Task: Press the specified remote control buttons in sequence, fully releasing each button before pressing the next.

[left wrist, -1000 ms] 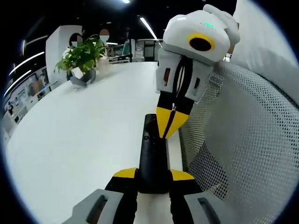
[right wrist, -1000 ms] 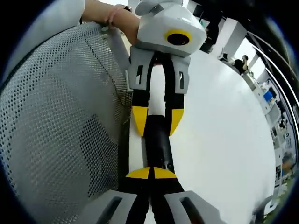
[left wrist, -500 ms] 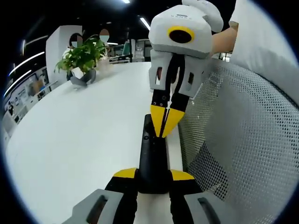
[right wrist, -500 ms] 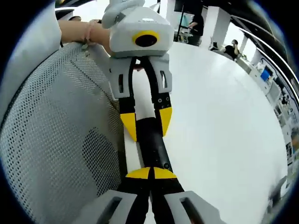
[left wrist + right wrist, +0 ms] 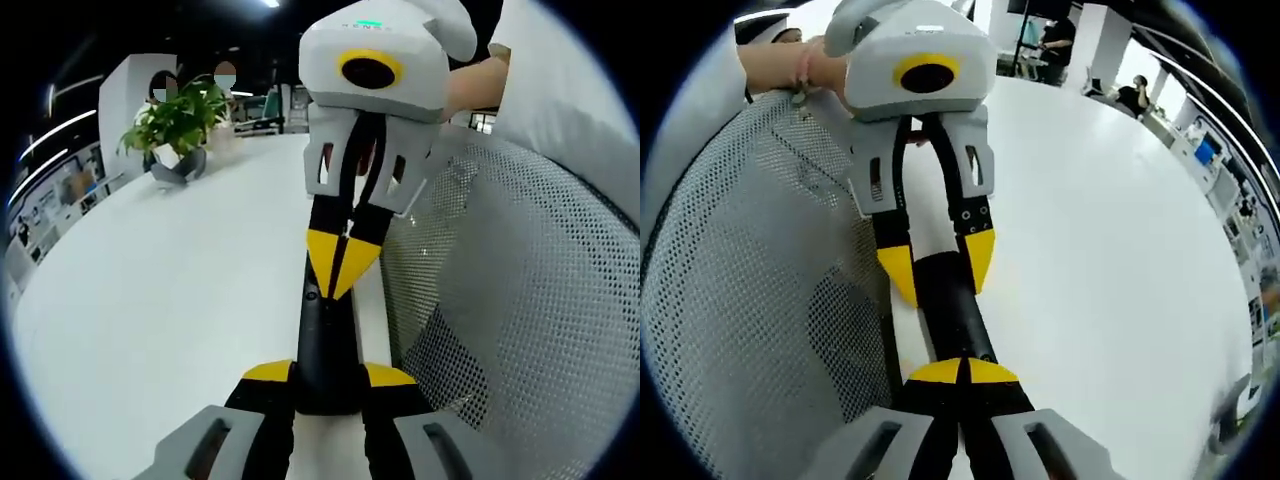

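The left gripper (image 5: 328,375) is clenched on the near end of the black remote control (image 5: 322,340), with one yellow tip on each side of its body, and keeps it over the edge of the white table (image 5: 170,300), just beside a grey mesh chair back (image 5: 500,300). The right gripper (image 5: 340,268) has its two yellow tips pressed together into one point, grasping nothing, and this point stands on the upper face of the remote near a small round button (image 5: 311,294); whether it is really pressing I cannot tell. In the right gripper view the remote (image 5: 945,305) runs from the left gripper (image 5: 937,262) toward the closed tips of the right gripper (image 5: 962,372). A potted plant (image 5: 178,125) stands far away on the table. The risk I see is that the joined tips are wider than the button, so they may press a neighbouring key too. A strong push may also tilt the remote in the left grasp.
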Motion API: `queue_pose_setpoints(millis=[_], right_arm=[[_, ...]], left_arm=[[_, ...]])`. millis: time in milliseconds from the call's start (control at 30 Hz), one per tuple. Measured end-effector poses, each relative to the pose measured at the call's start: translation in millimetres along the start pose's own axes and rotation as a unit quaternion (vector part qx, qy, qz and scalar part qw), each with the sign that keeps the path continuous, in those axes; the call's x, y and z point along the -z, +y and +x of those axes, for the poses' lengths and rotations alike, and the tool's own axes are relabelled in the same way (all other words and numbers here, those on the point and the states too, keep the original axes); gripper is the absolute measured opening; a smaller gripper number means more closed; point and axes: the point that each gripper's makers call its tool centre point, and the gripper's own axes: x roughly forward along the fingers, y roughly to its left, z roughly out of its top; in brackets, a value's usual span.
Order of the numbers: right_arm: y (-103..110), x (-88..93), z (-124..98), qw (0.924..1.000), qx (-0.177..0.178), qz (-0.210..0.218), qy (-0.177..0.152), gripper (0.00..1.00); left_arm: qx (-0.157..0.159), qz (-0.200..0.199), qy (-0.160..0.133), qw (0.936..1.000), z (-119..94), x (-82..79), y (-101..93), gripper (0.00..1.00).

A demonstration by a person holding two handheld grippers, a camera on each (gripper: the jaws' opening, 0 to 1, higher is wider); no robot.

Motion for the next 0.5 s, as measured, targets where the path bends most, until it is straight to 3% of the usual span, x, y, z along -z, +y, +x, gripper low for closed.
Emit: queue_pose_setpoints(millis=[100,200,333,500], right_arm=[[0.1,-0.1,-1.1,0.9999,-0.007,0.010,-0.002,0.00],[-0.4,-1.4,-3.4,0.9967,-0.035,0.068,-0.027,0.00],[-14.0,-3.6,-8.0,0.9975,-0.021,0.060,-0.029,0.00],[-16.1,-1.7,-1.5,0.9981,-0.034,0.050,-0.013,0.00]], left_arm=[[0.000,0.001,0.000,1.0000,-0.1,-0.1,-0.1,0.24],[-0.001,0.001,0.000,1.0000,-0.2,-0.2,-0.2,0.24],[0.000,0.003,0.001,1.0000,-0.3,0.1,-0.3,0.24],[0.000,0.004,0.001,1.0000,-0.4,0.3,-0.4,0.24]])
